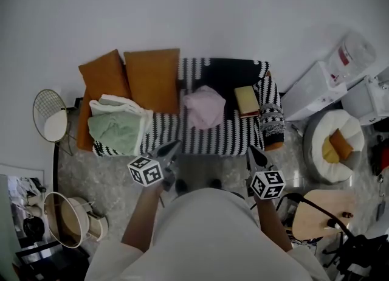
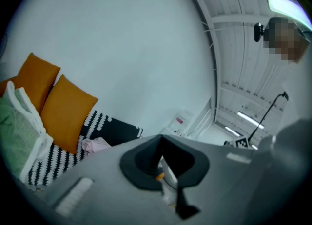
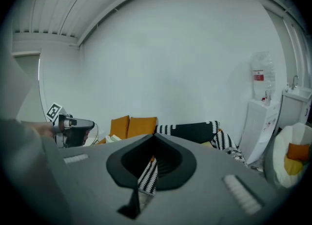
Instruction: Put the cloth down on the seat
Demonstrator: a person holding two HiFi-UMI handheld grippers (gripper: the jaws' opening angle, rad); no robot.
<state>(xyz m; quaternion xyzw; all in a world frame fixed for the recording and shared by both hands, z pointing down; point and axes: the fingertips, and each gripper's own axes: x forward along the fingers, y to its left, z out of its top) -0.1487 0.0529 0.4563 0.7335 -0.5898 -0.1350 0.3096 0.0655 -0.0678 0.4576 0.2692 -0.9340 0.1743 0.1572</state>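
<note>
A crumpled pink cloth lies in the middle of the black-and-white striped sofa seat; the left gripper view shows it small as the pink cloth. A green and white folded cloth rests on the seat's left end. My left gripper hovers in front of the seat edge, jaws together and nothing in them. My right gripper is held level with it further right, also shut and empty. In their own views, the left gripper and right gripper show closed jaws pointing at the sofa.
Two orange cushions lean on the backrest at left. A yellow book lies on the seat's right. A wire side table stands left of the sofa; a water dispenser, round white pet bed and wooden stool stand right.
</note>
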